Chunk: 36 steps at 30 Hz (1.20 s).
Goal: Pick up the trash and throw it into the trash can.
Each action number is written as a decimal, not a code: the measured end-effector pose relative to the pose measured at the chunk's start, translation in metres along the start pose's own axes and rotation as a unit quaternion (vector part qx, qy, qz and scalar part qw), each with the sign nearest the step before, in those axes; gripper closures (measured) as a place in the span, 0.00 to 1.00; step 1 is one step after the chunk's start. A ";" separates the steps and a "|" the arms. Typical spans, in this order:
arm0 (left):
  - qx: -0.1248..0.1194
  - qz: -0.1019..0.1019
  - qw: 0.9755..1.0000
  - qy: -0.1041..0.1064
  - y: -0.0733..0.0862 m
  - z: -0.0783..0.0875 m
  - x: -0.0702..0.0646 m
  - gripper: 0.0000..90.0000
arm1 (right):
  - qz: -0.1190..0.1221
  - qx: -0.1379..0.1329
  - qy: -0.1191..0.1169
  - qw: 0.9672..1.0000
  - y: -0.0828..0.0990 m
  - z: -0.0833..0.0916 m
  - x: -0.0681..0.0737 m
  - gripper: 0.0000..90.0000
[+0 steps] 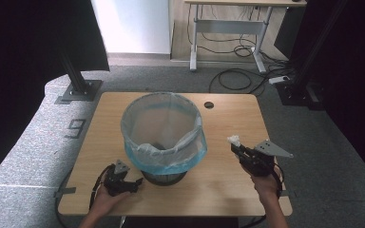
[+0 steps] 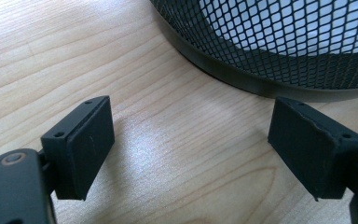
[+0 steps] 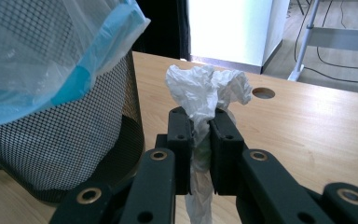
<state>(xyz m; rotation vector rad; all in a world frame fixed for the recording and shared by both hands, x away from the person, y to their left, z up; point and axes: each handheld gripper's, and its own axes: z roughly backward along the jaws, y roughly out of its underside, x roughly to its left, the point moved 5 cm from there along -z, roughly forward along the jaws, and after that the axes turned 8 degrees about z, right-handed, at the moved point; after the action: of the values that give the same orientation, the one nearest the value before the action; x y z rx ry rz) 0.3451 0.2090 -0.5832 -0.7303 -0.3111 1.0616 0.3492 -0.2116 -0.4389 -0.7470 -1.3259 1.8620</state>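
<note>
Crumpled white paper pinched upright beside lined mesh bin.

Colours you had on your table

Your bin was black with a criss-cross net pattern, and its bag was see-through blue. Your table was light brown with wavy wood lines. Your right gripper was black and pinched a crumpled white paper. Your left gripper was black too.
</note>
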 end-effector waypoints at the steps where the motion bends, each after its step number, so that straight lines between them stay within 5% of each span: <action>1: 0.000 0.000 1.000 0.000 0.000 0.000 0.000 0.16 | 0.000 -0.002 0.000 1.000 -0.002 0.001 0.000 0.89; 36: 0.000 0.001 1.000 -0.001 0.000 0.000 -0.001 0.16 | 0.033 -0.053 -0.025 0.998 -0.050 0.007 0.020 0.89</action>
<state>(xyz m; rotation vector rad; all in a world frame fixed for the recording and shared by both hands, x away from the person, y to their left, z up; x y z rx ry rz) 0.3453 0.2082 -0.5832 -0.7295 -0.3122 1.0645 0.3438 -0.1887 -0.3904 -0.8113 -1.4575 1.8848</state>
